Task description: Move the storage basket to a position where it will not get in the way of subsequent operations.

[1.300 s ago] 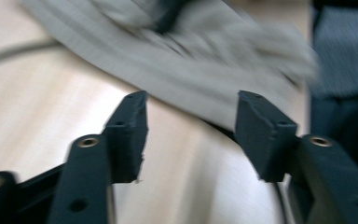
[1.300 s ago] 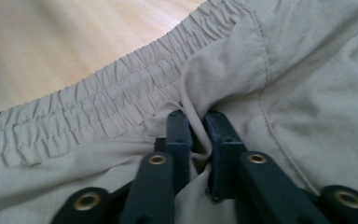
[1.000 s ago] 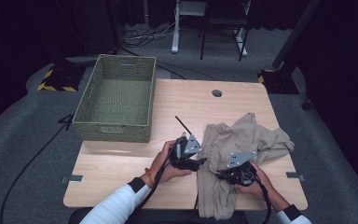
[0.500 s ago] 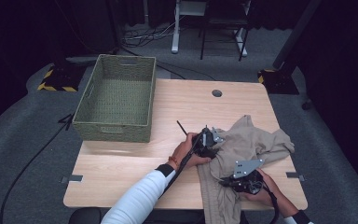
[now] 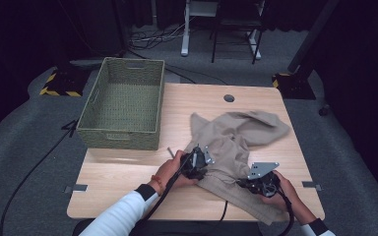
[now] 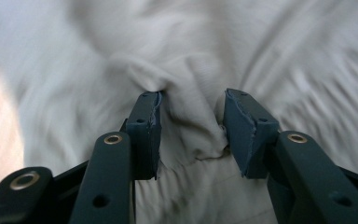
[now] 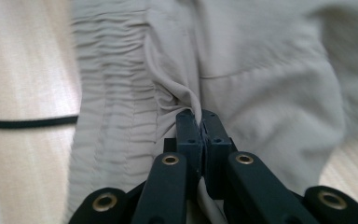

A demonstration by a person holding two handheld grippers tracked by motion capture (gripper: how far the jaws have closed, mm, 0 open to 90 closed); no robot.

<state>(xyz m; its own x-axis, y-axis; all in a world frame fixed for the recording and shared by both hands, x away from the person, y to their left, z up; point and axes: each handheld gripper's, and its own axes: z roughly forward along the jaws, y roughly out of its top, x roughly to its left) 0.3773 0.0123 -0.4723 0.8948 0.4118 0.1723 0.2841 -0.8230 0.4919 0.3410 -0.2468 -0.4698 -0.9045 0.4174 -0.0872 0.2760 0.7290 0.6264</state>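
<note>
The crumpled beige cloth garment (image 5: 236,142) lies on the right half of the pale wooden tabletop (image 5: 128,172), reaching its near edge. The right gripper (image 7: 200,122) stays clamped on a pinched fold near that edge. The left gripper (image 6: 191,126) has come back from mid-table to the garment's left side; its jaws have just been closing around a raised ridge of fabric, not yet squeezed. A two-handed lift toward the woven green basket (image 5: 123,110) looks likely.
</note>
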